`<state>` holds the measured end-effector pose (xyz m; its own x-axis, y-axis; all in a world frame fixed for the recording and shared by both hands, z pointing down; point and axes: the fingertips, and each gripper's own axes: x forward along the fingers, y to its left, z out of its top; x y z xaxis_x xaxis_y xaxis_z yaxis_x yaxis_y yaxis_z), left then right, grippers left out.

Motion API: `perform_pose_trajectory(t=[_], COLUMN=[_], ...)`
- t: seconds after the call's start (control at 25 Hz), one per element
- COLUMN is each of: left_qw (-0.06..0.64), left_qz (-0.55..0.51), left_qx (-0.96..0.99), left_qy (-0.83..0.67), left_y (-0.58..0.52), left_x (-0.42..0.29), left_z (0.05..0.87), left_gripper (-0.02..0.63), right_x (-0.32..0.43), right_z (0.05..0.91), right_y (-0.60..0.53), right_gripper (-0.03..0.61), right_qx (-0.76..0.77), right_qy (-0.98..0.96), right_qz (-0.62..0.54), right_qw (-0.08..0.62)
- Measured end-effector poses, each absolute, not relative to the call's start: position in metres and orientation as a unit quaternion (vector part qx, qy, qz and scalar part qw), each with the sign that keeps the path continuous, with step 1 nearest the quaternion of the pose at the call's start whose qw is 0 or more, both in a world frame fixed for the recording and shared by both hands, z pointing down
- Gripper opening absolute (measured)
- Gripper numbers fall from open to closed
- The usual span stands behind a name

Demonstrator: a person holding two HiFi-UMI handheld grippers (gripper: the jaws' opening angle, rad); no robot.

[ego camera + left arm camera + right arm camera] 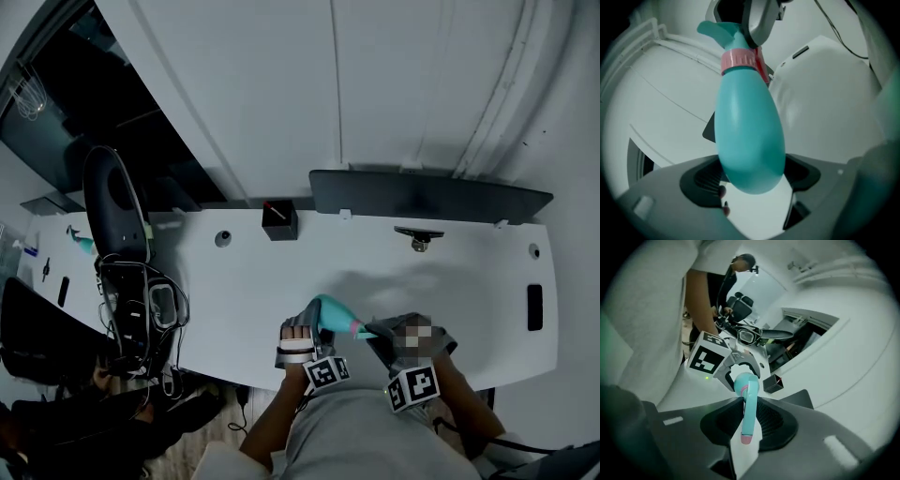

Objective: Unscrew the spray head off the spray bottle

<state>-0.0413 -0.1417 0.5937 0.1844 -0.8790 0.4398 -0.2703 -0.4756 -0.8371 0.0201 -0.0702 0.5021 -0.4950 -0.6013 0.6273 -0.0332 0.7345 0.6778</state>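
1 spray bottle, 1 black box, 1 chair, 1 table; left gripper plus right gripper, 2 together.

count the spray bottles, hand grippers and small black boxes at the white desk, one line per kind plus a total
teal plastic spray bottle with a pink collar: 1
hand-held two-jaw grippers: 2, the left gripper and the right gripper
small black box with a red mark: 1
total: 4
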Motion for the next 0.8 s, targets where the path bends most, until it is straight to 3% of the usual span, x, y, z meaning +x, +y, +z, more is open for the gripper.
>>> perform_pose_trajectory(t=[0.16,0.28,0.44,0.52,0.64,0.72,0.8], left_qw=[0.294,0.294,0.286,0.299,0.338,0.363,0.385], left_qz=[-0.481,-0.468,-0.454,-0.448,-0.443,-0.441,-0.438], left_qx=[-0.713,-0.710,-0.696,-0.680,-0.651,-0.631,-0.618], left_qy=[0.417,0.436,0.478,0.497,0.516,0.524,0.527], left_y=[-0.139,-0.144,-0.158,-0.165,-0.175,-0.181,-0.183], left_x=[-0.038,-0.040,-0.052,-0.059,-0.065,-0.068,-0.068], left_z=[0.594,0.586,0.572,0.562,0.547,0.539,0.532], left_gripper=[0.399,0.399,0.399,0.399,0.399,0.399,0.399], right_x=[0.021,0.017,0.018,0.024,0.031,0.032,0.033], right_z=[0.501,0.492,0.454,0.428,0.415,0.423,0.441], right_y=[-0.069,-0.073,-0.076,-0.076,-0.067,-0.067,-0.074], right_gripper=[0.087,0.104,0.261,0.268,0.199,0.195,0.198], right_qx=[0.188,0.221,0.300,0.334,0.306,0.260,0.254], right_qy=[-0.793,-0.812,-0.882,-0.920,-0.899,-0.798,-0.705], right_qz=[-0.341,-0.328,-0.200,-0.061,0.314,0.531,0.639], right_qw=[0.468,0.429,0.302,0.196,0.003,-0.115,-0.174])
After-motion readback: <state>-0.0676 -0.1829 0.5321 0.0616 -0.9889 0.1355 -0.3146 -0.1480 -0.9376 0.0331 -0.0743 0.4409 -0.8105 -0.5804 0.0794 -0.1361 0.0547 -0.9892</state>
